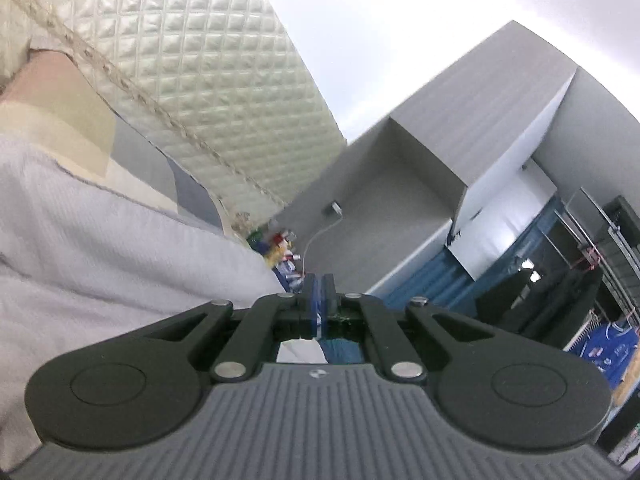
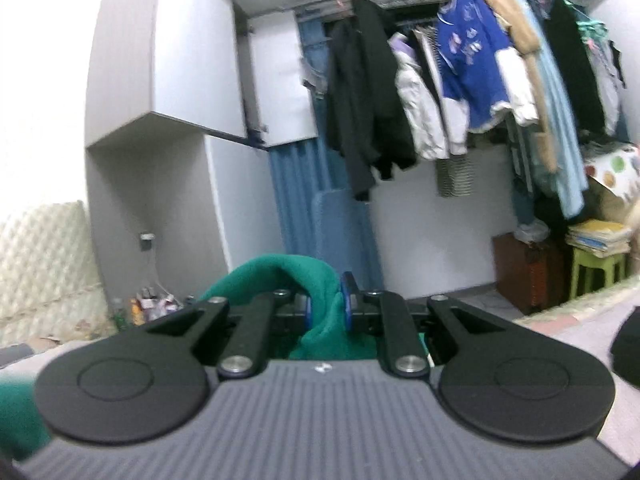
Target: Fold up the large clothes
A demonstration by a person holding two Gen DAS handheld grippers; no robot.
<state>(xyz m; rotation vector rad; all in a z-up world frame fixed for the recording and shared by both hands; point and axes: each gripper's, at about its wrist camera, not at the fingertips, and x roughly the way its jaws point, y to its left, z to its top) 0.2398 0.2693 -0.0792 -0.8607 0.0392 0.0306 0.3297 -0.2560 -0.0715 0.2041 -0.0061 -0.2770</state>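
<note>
Green fleece, the green garment [image 2: 316,280], sits bunched between the blue pads of our right gripper [image 2: 328,304], which are nearly together and pinch a thick fold of it. The cloth humps up above the fingers and drops behind them under the body, and more green shows at the lower left edge of that view. Our right gripper points level toward a rack of hanging clothes [image 2: 460,80] and a grey wardrobe [image 2: 168,52].

Our left gripper [image 1: 319,296] has its pads pressed fully together. We cannot tell whether any cloth is caught there; only a sliver of white and blue shows beneath the linkage. It also points level, rolled so the room tilts. A pale grey cloth [image 1: 100,248] fills the left side beside it, before a quilted headboard [image 1: 208,64]. Motion blur softens both views.
</note>
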